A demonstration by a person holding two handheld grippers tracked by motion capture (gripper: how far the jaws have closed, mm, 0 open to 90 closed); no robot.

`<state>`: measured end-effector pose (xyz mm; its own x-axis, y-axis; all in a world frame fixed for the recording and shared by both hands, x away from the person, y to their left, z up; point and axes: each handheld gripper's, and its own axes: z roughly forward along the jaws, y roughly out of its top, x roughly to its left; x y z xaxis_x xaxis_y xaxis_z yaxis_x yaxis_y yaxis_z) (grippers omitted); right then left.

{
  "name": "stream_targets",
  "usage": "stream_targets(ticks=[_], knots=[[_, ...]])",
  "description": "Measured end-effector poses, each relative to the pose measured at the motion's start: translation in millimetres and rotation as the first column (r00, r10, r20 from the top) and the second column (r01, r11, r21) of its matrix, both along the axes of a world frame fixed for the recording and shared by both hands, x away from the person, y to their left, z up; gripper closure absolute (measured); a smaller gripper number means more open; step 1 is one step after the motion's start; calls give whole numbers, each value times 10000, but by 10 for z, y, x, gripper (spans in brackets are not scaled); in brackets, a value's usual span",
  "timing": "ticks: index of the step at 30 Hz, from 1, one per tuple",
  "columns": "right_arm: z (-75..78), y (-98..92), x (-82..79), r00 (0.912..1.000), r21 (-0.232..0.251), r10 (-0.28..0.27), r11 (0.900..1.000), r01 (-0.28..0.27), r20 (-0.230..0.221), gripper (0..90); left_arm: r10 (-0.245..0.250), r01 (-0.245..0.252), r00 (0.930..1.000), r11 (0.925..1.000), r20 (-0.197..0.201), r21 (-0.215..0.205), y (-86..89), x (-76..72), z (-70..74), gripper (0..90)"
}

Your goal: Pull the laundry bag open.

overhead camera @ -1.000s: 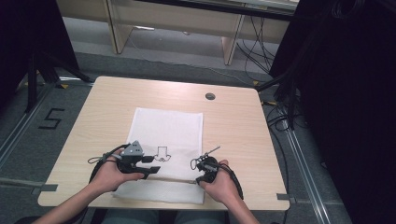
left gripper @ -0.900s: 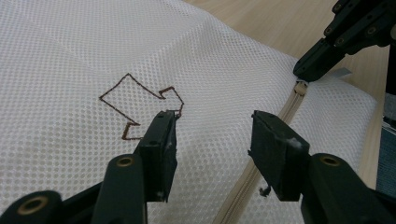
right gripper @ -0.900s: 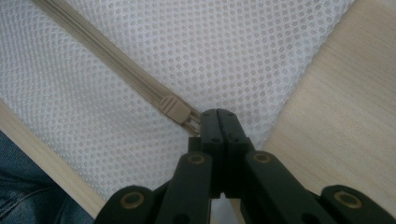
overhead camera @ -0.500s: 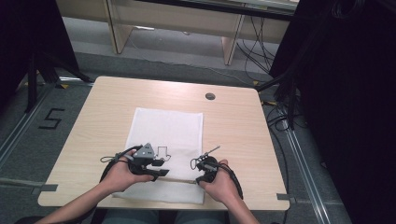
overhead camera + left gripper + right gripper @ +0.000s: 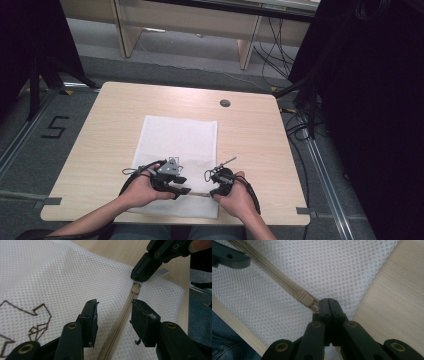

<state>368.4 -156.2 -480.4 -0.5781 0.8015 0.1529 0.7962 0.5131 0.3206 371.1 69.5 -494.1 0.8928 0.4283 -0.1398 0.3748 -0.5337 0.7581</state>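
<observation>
Right gripper (image 5: 329, 302): jaws pressed together, pinching the zip's end by the slider (image 5: 306, 298). Left gripper (image 5: 113, 317): jaws have been closing, still spread astride the zipper (image 5: 120, 325), no grip yet. Mesh bag (image 5: 177, 145) flat on worktop (image 5: 250, 125), near edge. Zip still closed; pulling remains.
</observation>
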Motion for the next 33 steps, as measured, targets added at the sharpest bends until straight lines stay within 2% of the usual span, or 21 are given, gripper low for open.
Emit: stream_targets(ticks=[2,5,6,7,8,11,12,14,19,22,23,24,33], knots=[[2,1,-4,10000,-21,-73,10000,73,-10,900,-158,158,9999,9998,-6,76,-57,-8,-9,555],[-19,-10,4,9997,142,60,9999,-63,221,900,-221,221,9997,9997,-64,-79,-97,-18,-24,554],[-8,-13,-2,10000,131,-11,9999,10,68,900,-411,410,9991,9991,66,126,-111,-4,-26,554],[-3,-9,-10,9999,117,-146,9998,146,-4,900,-411,410,9991,9991,66,126,-111,-4,-26,554],[-3,-8,-11,9999,111,-161,9998,161,9,900,-268,268,9996,9996,-111,38,-139,-18,-33,554],[-5,-5,-12,9999,70,-160,9998,160,28,900,-391,391,9992,9991,-21,160,-151,-9,-34,553],[-6,2,-10,9997,37,-248,9997,248,-12,900,-387,387,9992,9992,-81,3,-168,-16,-42,553],[-7,-15,1,10000,132,51,9999,-51,27,900,-430,431,9990,9991,-106,22,-185,-23,-49,552],[-12,-12,-1,10000,102,4,9999,-5,91,900,-758,757,9971,9970,49,156,-228,-38,-62,551],[-9,-16,0,10000,144,33,9999,-35,76,900,-768,768,9970,9970,-3,-38,-263,-56,-66,550],[-9,-16,0,10000,144,33,9999,-35,76,900,-987,988,9951,9951,103,-51,-270,-43,-67,550],[-8,-17,2,10000,153,39,9999,-40,32,900,-863,863,9963,9963,49,29,-278,-55,-67,551],[-8,-17,2,10000,142,-7,9999,6,29,900,-1069,1067,9941,9942,169,147,-364,-37,-89,568]])
